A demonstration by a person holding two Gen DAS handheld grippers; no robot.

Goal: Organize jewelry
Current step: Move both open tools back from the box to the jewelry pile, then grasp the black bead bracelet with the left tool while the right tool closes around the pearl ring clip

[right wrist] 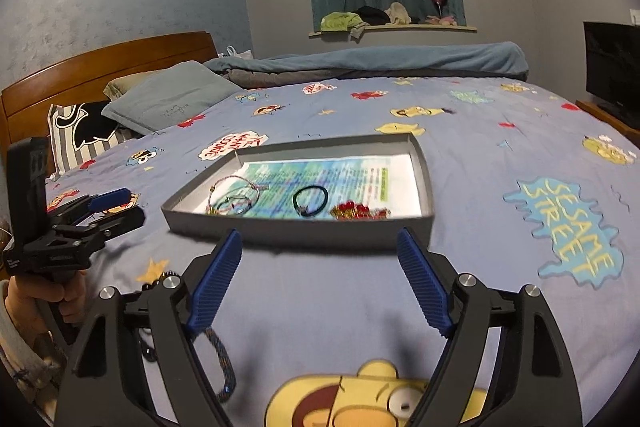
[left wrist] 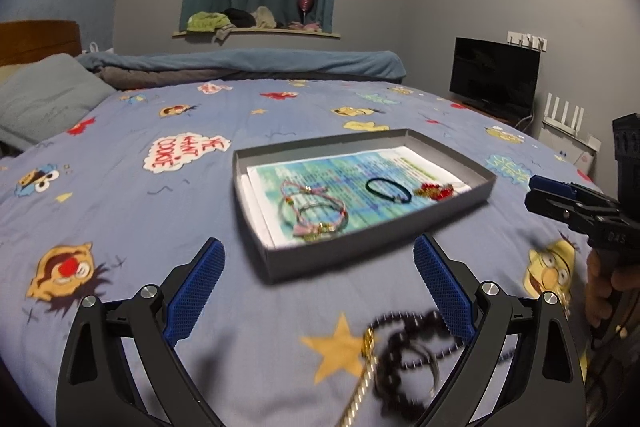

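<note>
A grey shallow tray point(left wrist: 280, 267) point(right wrist: 280, 233) lined with a printed sheet lies on the bed. In it are pink cord bracelets point(left wrist: 308, 211) point(right wrist: 236, 197), a black hair tie point(left wrist: 388, 189) point(right wrist: 310, 201) and a red beaded piece point(left wrist: 434, 191) point(right wrist: 358, 211). A black beaded necklace with a gold chain point(left wrist: 400, 359) lies on the sheet near me, between the left gripper's fingers. A dark braided cord point(right wrist: 224, 367) lies by the right gripper's left finger. My left gripper point(left wrist: 318, 287) is open and empty. My right gripper point(right wrist: 320, 279) is open and empty.
The bed has a blue cartoon-print sheet point(left wrist: 160, 219) point(right wrist: 500, 247), pillows point(right wrist: 168, 103) and a rolled blanket point(left wrist: 240, 65) at the back. A wooden headboard point(right wrist: 100, 67) stands at the left. A TV point(left wrist: 494, 77) stands at the right.
</note>
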